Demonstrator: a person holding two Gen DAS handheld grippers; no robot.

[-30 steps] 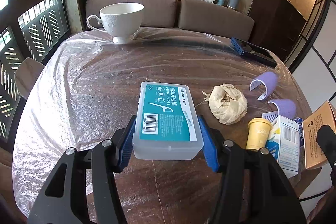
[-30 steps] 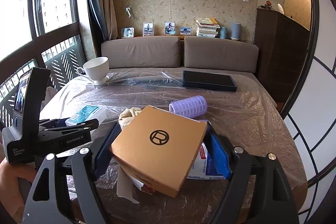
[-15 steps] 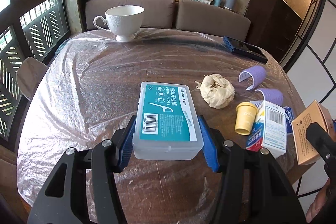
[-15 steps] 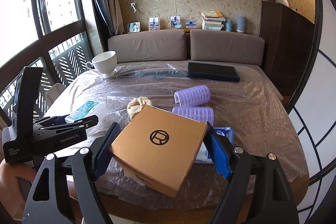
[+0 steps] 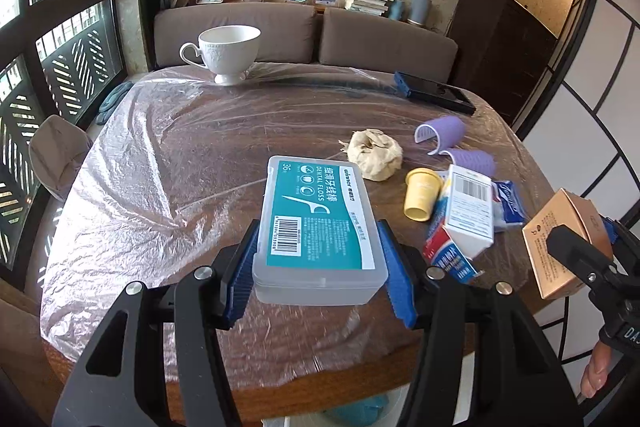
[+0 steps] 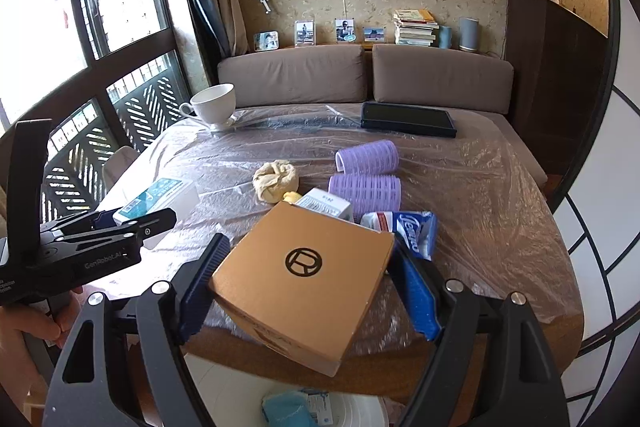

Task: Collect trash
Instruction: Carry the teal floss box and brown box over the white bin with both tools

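The left gripper [image 5: 318, 259] has its blue pads [image 5: 242, 275] pressed against both long sides of a clear plastic dental floss box [image 5: 318, 223] with a teal label, and carries it clear of the table's near edge. The right gripper [image 6: 308, 279] is clamped on a tan cardboard box [image 6: 304, 275] printed with a circled R, turned corner-on between the pads and lifted over the near rim. From the left wrist view that same box [image 5: 564, 247] shows at about 3 o'clock of the floss box, with a fingertip [image 5: 596, 375] below it

The round wooden table [image 5: 152, 163] is wrapped in crinkled clear film. Still lying on it, seen from the left wrist: a crumpled beige paper wad [image 5: 376, 155] at about 1 o'clock of the floss box, a small yellow cup [image 5: 420, 199] on its side just right of that, a white carton with a barcode [image 5: 468, 211] leaning on a red and blue packet [image 5: 448, 251], and a blue tissue pack [image 5: 508, 203] behind it. Two purple hair rollers [image 5: 444, 131] sit farther back at 2 o'clock. A white teacup [image 5: 226, 51] stands at 11 o'clock near the far edge, and a dark flat case [image 5: 432, 93] lies at 1 o'clock by the grey sofa cushions

Under the right gripper, at 6 o'clock, a white bin [image 6: 352, 409] holds something blue and a small wrapper
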